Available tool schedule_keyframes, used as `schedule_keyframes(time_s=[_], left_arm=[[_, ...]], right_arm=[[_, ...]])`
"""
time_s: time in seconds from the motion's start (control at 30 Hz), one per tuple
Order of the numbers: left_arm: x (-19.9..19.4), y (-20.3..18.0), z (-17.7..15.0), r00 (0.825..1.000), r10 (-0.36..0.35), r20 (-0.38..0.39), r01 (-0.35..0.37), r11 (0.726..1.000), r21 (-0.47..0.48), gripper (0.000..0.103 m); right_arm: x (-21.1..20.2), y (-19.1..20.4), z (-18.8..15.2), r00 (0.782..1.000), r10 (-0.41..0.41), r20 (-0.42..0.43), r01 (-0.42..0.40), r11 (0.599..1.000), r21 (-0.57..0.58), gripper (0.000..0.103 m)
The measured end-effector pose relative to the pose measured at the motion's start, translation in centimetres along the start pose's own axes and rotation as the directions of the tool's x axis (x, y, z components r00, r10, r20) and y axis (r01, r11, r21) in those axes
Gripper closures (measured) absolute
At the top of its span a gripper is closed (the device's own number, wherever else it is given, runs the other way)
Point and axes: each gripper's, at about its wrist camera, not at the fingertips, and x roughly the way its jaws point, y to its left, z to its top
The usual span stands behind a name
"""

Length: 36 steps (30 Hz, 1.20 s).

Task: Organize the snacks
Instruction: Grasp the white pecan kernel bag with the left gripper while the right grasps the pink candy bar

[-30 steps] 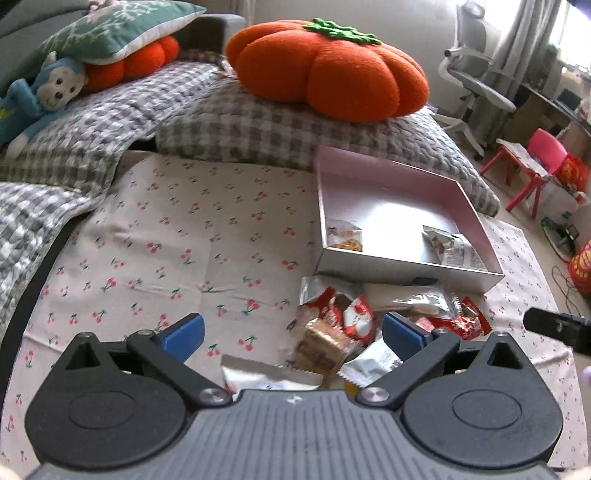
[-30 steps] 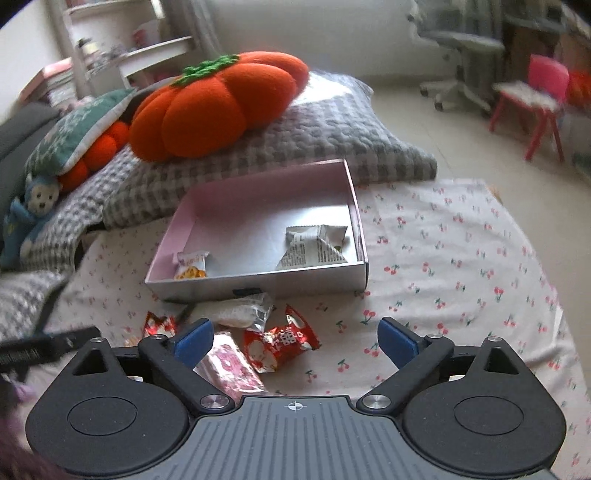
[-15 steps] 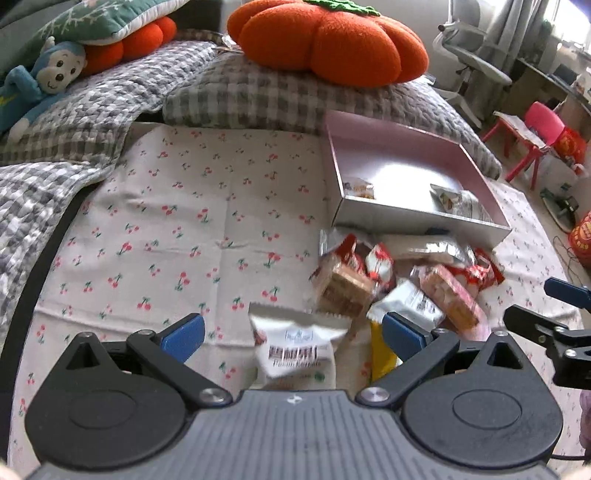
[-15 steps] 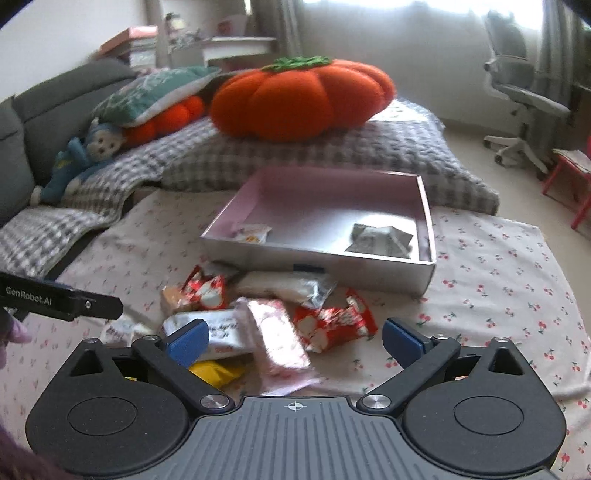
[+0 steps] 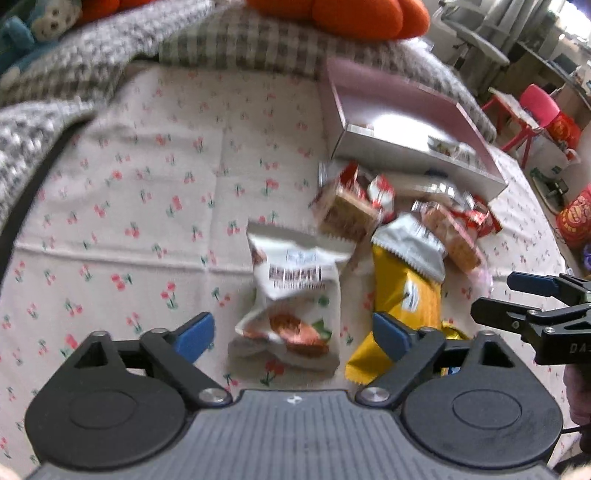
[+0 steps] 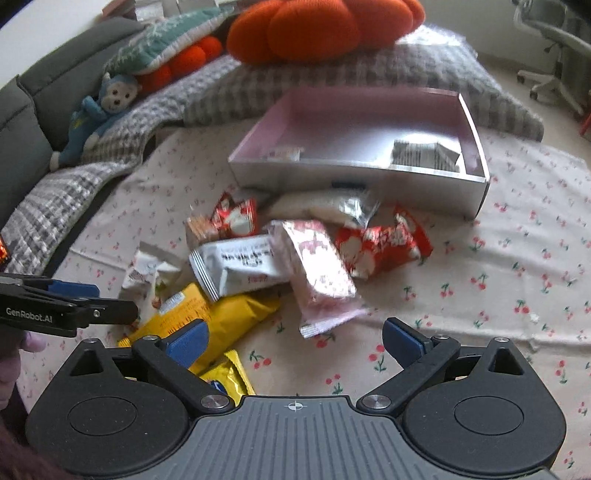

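two packets lie in the pink-lined box (image 6: 476,206), one grey printed packet (image 6: 424,155) at its right end and one small packet (image 6: 286,152) at its left, upper centre of the right wrist view. loose below the box on the cloth: two red-and-white wrappers (image 6: 380,245), one clear silvery bag (image 6: 332,205), one pink bar (image 6: 317,269), one white bar with dark print (image 6: 240,264), one yellow packet (image 5: 406,295), one brown biscuit pack (image 5: 347,214), one white pouch with a strawberry picture (image 5: 295,291); a further yellow scrap sits at the lower edge. left gripper (image 5: 293,334): tilted steeply down, jaws spread but just closing, white pouch between the blue pads, not pressed. right gripper (image 6: 295,338): tilted down, jaws wide apart over bare cloth below the pink bar. surface: cherry-print cloth (image 6: 517,280). room: one orange pumpkin cushion (image 6: 314,26) on grey check pillows at top, one blue monkey toy (image 6: 99,114) upper left, one office chair (image 6: 554,55) upper right.
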Motion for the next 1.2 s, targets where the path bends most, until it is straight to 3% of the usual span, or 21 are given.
schedule_keyframes(time_s=[0.13, 0.33, 0.6, 0.8, 0.87, 1.03, 1.2], left_arm=[[0.6, 0.9, 0.1, 1.000, -0.016, -0.013, 0.015, 0.998, -0.063, 0.031], [0.9, 0.9, 0.2, 1.000, -0.014, -0.003, 0.014, 0.998, -0.062, 0.037], [1.5, 0.7, 1.3, 0.999, -0.017, -0.043, 0.015, 0.998, -0.055, 0.038], [2.1, 0.0, 1.5, 0.998, -0.011, -0.064, 0.008, 0.998, -0.056, 0.038], [2.3, -0.2, 1.5, 0.998, 0.005, -0.068, -0.008, 0.999, -0.046, 0.038], [2.4, 0.1, 1.8, 0.998, 0.022, -0.053, -0.025, 0.998, -0.056, 0.040], [2.5, -0.2, 1.8, 0.998, 0.045, -0.045, -0.046, 0.998, -0.031, 0.046]], right_arm=[[0.8, 0.0, -0.4, 1.000, 0.014, -0.016, -0.014, 1.000, -0.022, 0.002], [1.2, -1.1, -0.4, 1.000, 0.012, 0.029, -0.011, 0.999, -0.044, 0.004], [1.9, -3.0, 0.3, 0.991, 0.073, 0.111, -0.079, 0.995, 0.054, 0.015], [3.3, -2.9, 0.7, 0.989, 0.064, 0.130, -0.076, 0.993, 0.093, 0.019], [3.5, -2.6, 1.0, 0.989, 0.066, 0.133, -0.078, 0.993, 0.093, 0.026], [3.5, -2.2, 1.0, 0.991, 0.057, 0.122, -0.065, 0.996, 0.067, 0.069], [3.1, -2.3, 0.9, 0.994, 0.018, 0.105, -0.026, 0.997, 0.074, 0.070]])
